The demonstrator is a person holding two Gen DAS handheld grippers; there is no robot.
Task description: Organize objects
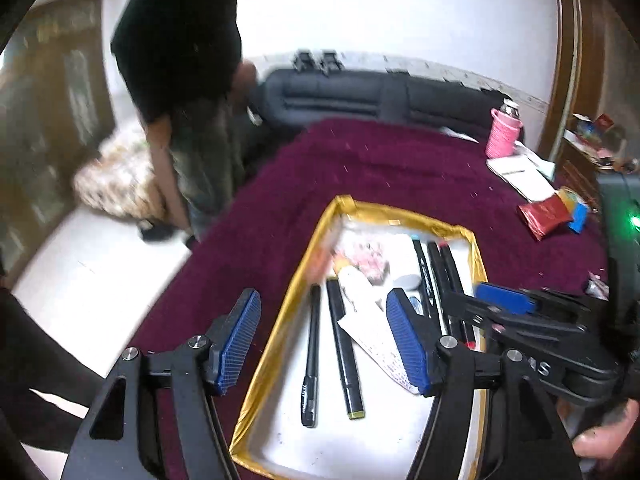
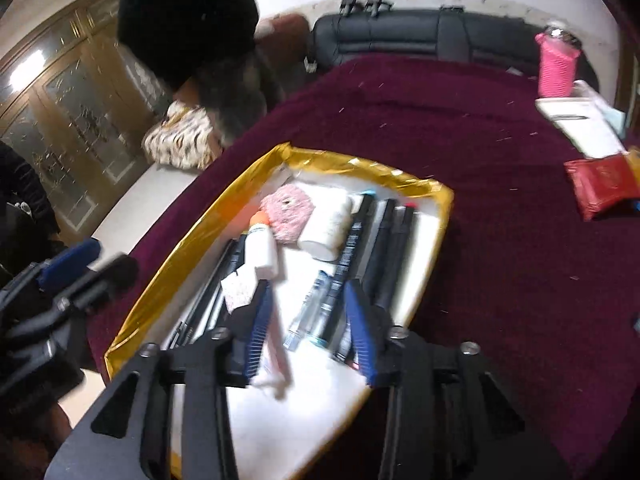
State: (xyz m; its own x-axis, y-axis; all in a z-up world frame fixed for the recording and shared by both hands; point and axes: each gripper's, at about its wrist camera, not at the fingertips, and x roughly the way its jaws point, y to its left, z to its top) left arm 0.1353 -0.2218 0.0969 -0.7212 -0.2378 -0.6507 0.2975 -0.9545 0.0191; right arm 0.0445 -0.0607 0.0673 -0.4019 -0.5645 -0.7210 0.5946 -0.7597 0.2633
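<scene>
Hovering over the tray (image 1: 400,220) at frame centre, both grippers empty; left gripper (image 1: 324,344) gaping wide above two pens (image 1: 326,354); right gripper (image 2: 308,332) part open above more pens (image 2: 372,252), likely just sorted lengthwise; bottle (image 2: 262,246) lying mid-tray.

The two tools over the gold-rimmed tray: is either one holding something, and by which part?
Neither holds anything. The left tool and the right tool both stand open above the tray; the pens lie loose inside it.

Right claw (image 2: 308,332) open above pens (image 2: 384,252) in the gold-rimmed tray (image 2: 444,216).
</scene>
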